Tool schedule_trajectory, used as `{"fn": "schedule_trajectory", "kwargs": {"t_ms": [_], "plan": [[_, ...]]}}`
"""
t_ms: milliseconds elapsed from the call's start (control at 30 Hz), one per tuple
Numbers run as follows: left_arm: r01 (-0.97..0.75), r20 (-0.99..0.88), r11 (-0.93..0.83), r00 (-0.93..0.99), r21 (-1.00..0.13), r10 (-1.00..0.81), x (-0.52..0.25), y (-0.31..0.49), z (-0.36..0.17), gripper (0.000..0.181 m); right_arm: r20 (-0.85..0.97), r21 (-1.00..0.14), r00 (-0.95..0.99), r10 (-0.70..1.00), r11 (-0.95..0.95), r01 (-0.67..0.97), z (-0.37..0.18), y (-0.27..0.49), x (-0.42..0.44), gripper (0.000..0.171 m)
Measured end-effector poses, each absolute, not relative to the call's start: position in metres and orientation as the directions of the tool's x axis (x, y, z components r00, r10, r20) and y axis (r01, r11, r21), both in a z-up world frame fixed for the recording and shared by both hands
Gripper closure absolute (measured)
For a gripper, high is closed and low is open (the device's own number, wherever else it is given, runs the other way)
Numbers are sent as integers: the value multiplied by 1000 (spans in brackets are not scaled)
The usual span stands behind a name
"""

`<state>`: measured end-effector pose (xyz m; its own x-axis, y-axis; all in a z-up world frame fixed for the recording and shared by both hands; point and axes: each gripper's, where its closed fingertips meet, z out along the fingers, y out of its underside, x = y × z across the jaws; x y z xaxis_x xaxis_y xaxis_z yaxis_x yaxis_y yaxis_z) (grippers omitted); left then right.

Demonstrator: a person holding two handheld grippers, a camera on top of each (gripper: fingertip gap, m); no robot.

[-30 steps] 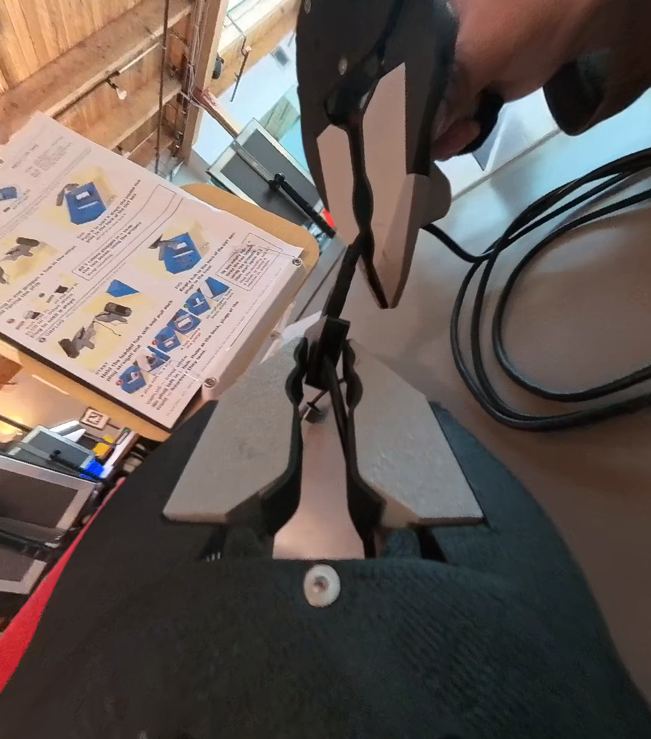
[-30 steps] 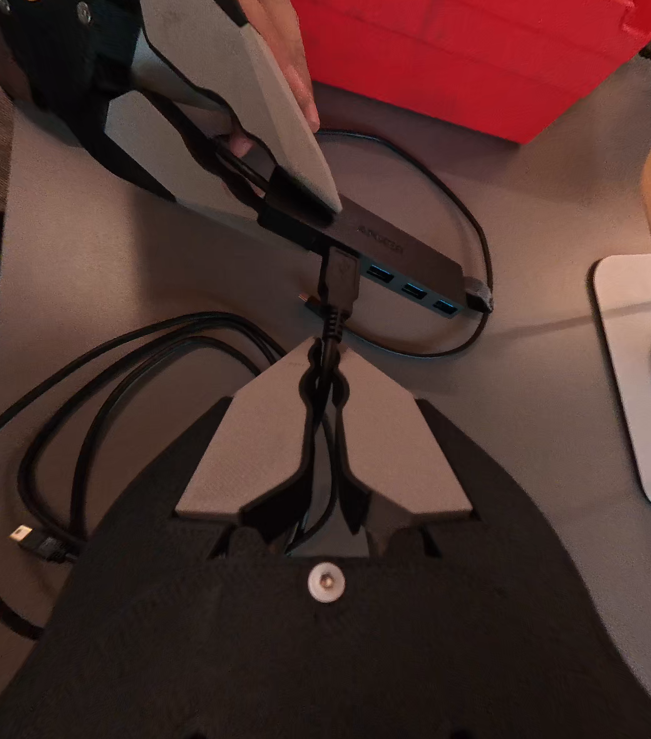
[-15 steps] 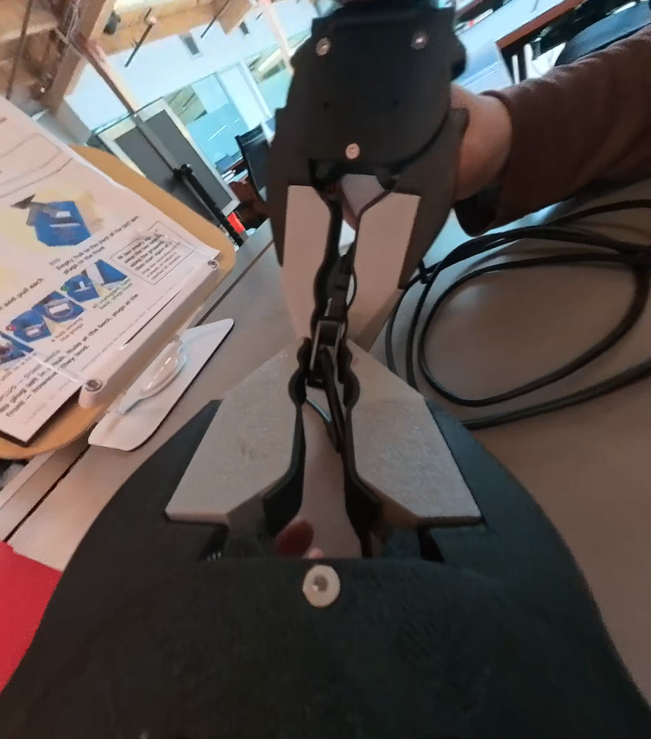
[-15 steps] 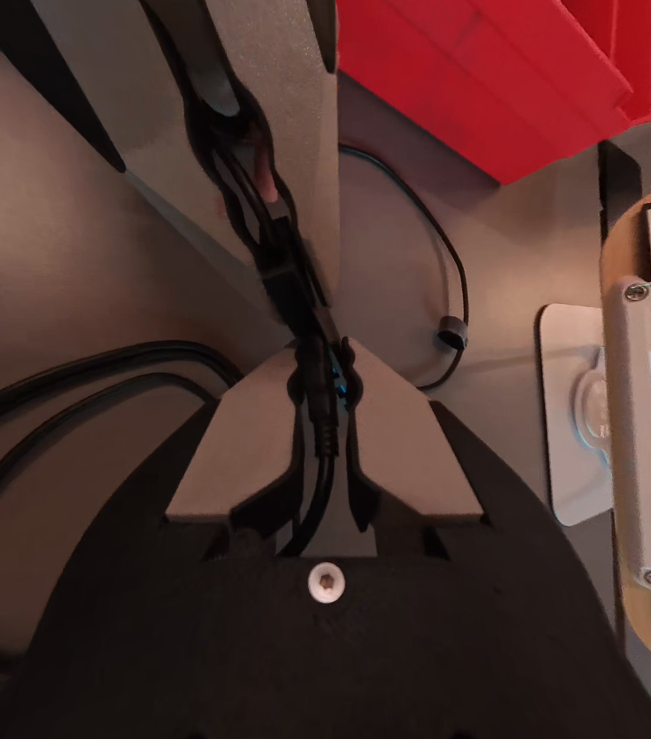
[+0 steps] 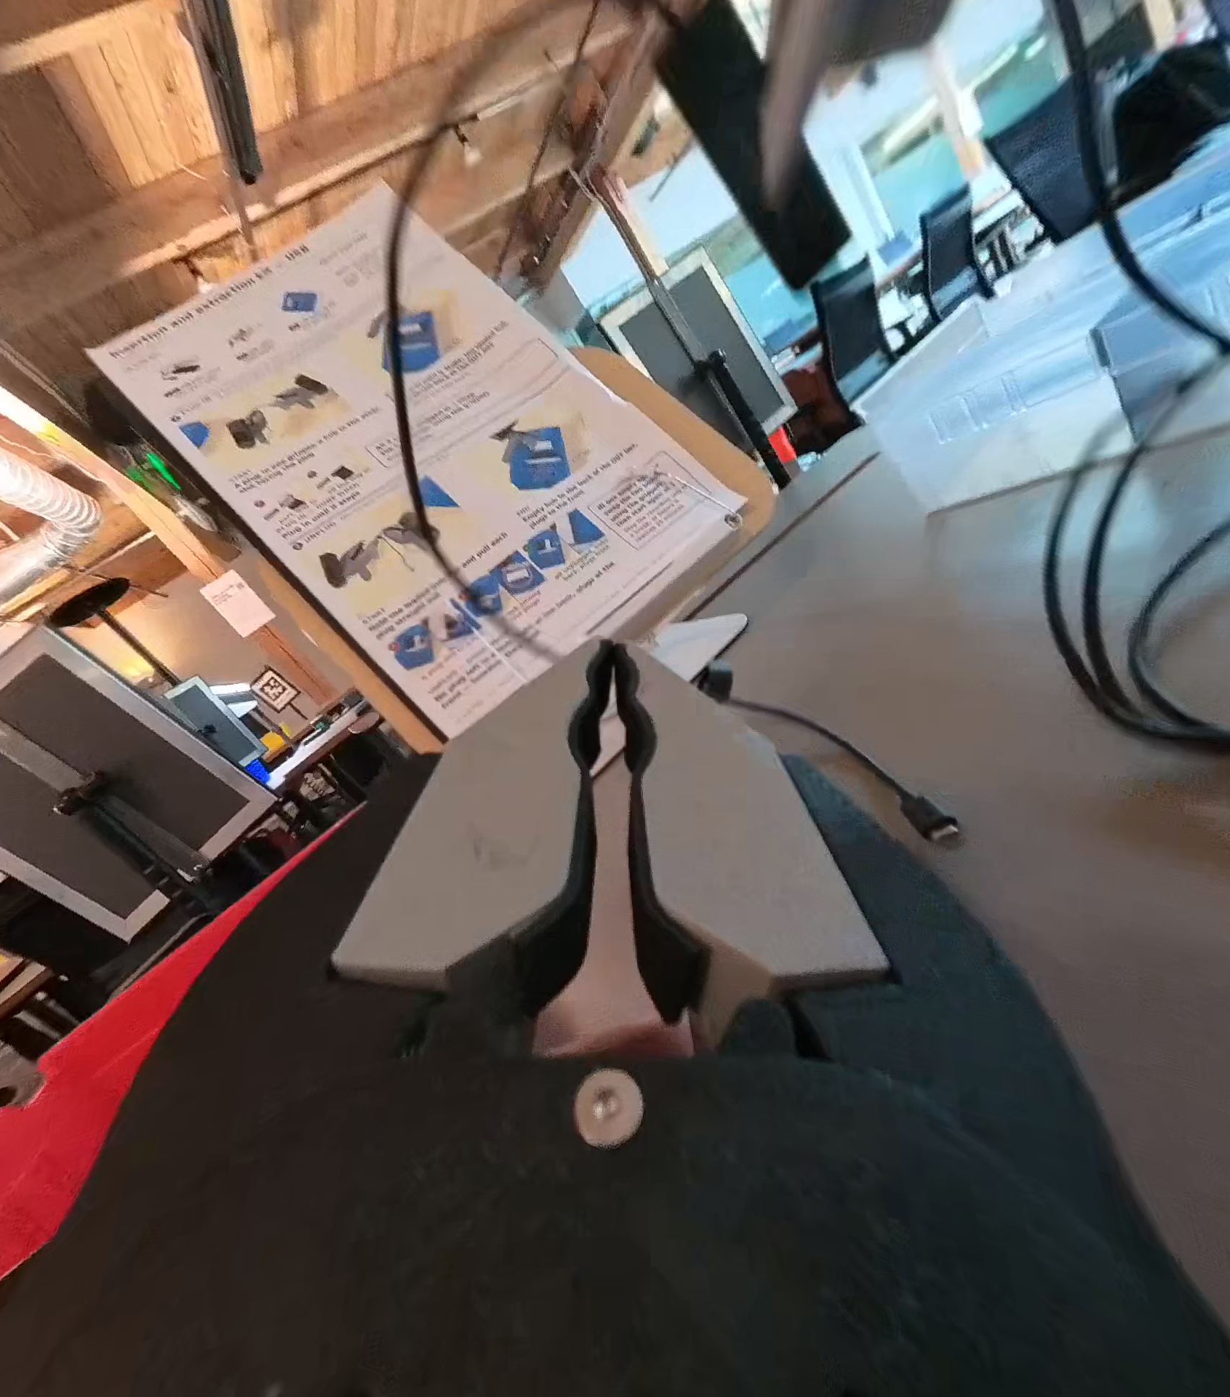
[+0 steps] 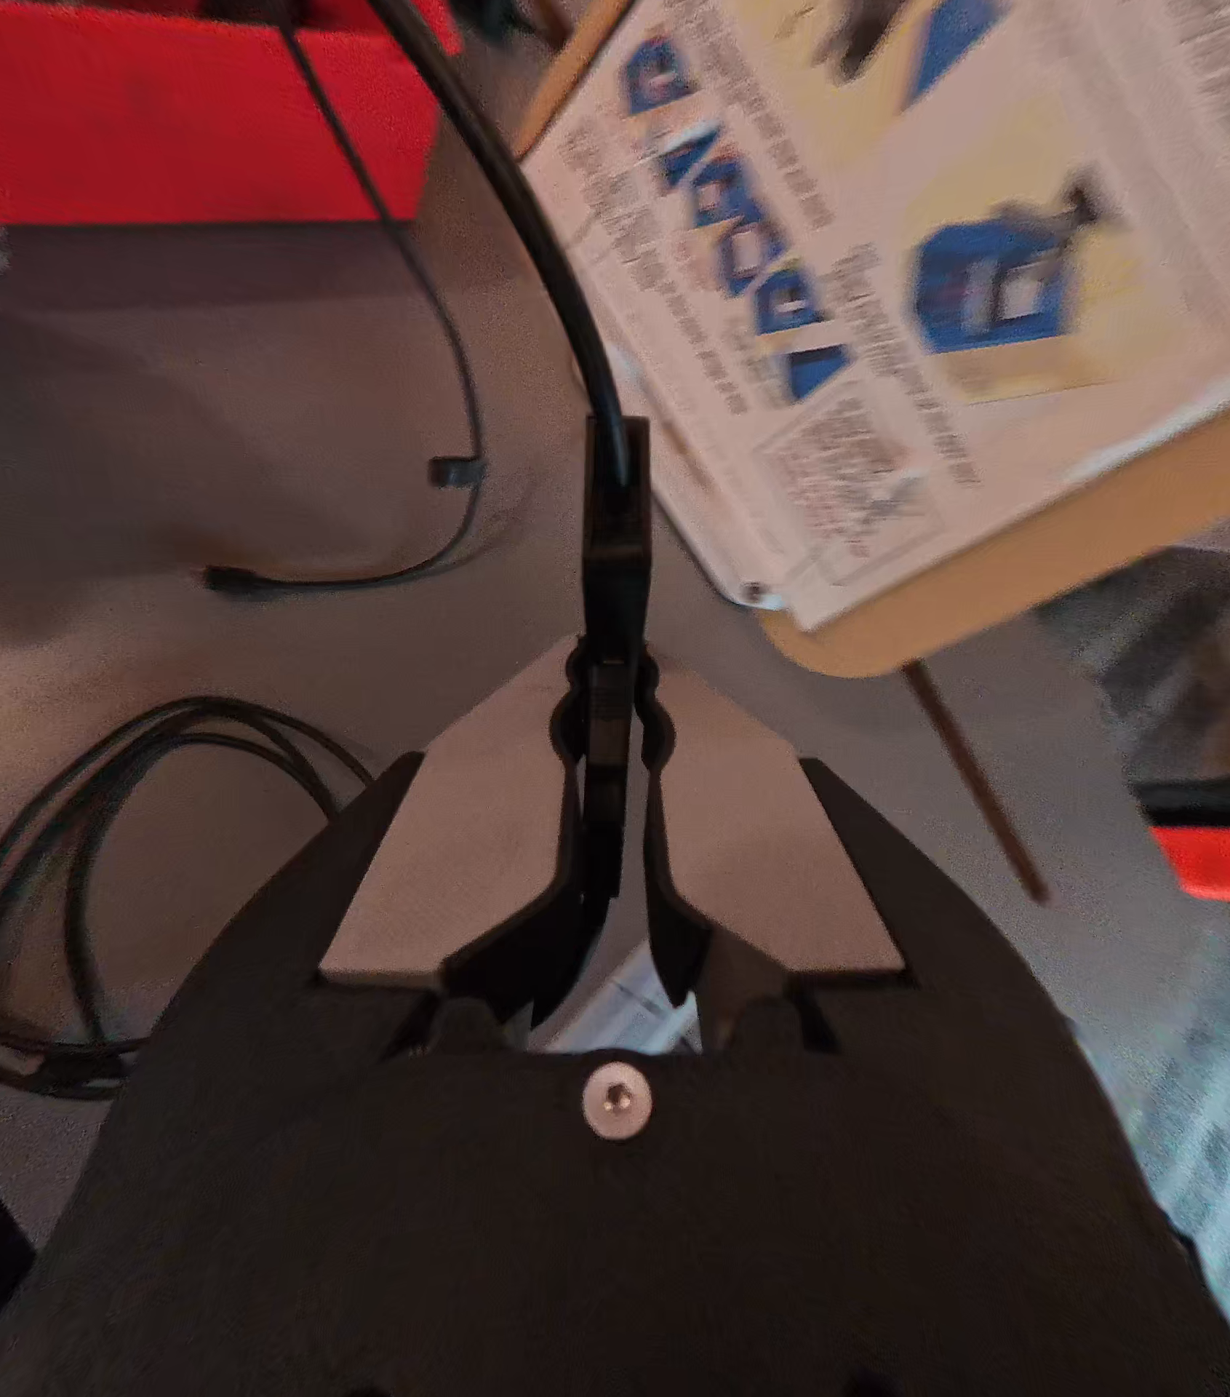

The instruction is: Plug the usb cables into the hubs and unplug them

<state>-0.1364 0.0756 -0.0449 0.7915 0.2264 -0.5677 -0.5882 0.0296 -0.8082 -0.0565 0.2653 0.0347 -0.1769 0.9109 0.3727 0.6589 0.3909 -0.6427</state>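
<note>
Right wrist view: right tongs clamp the slim black hub edge-on, lifted for handling; left tongs closed, empty.

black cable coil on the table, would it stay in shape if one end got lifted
Probably not. The black cable coil lies in loose, uneven loops with nothing visibly tying them, so lifting one end would likely unspool it. It looks thick, so it may hold soft curves rather than drop limp, and may drag across the table.

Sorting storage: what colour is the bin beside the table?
Red bin, clearest in the right wrist view.
</note>
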Motion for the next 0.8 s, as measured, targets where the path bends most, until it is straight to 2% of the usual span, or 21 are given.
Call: {"fn": "schedule_trajectory", "kwargs": {"t_ms": [133,300,400,500,633,800], "plan": [[-597,-579,11,782,-802,231,-137,77,-48,181,442,-650,-63,895,368,666,143,300,-52,163],[-567,-548,5,799,-824,245,-145,75,-47,181,532,-730,148,834,363,579,303,333,-45,163],[-556,-538,1,806,-831,245,-148,74,-48,181,573,-750,283,769,354,558,368,369,-31,164],[-551,-535,-2,809,-834,241,-150,73,-48,181,532,-781,321,784,308,543,378,401,-23,164],[-541,-525,3,818,-841,237,-150,73,-48,181,467,-827,336,818,270,493,350,442,-17,164],[-532,-522,-22,822,-847,228,-153,76,-54,181,329,-886,412,850,127,445,312,503,3,164]]}}
